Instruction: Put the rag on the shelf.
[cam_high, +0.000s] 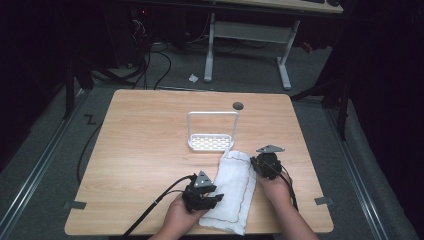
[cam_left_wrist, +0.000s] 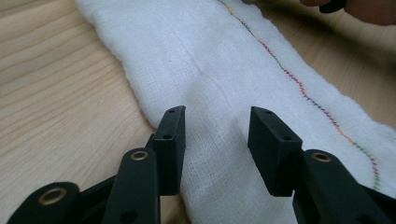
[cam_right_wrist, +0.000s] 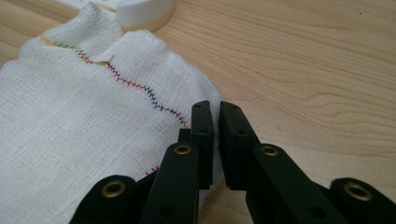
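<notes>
A white folded cloth (cam_high: 234, 192) with a coloured zigzag seam (cam_left_wrist: 299, 86) lies lengthwise on the wooden table (cam_high: 145, 150), near its front edge. My left gripper (cam_high: 216, 197) is at the cloth's left side. In the left gripper view its jaws (cam_left_wrist: 215, 112) stand open just above the cloth (cam_left_wrist: 201, 60), with fabric showing between them and nothing pinched. My right gripper (cam_high: 256, 165) is at the cloth's upper right edge. In the right gripper view its jaws (cam_right_wrist: 215, 106) are shut on the hem of the cloth (cam_right_wrist: 70, 121), beside the seam.
A white wire rack (cam_high: 212, 142) with a tall loop handle stands just beyond the cloth's far end; its base (cam_right_wrist: 144, 11) lies close in the right gripper view. A round cable hole (cam_high: 238, 106) is farther back. Another desk's legs (cam_high: 285, 65) stand behind the table.
</notes>
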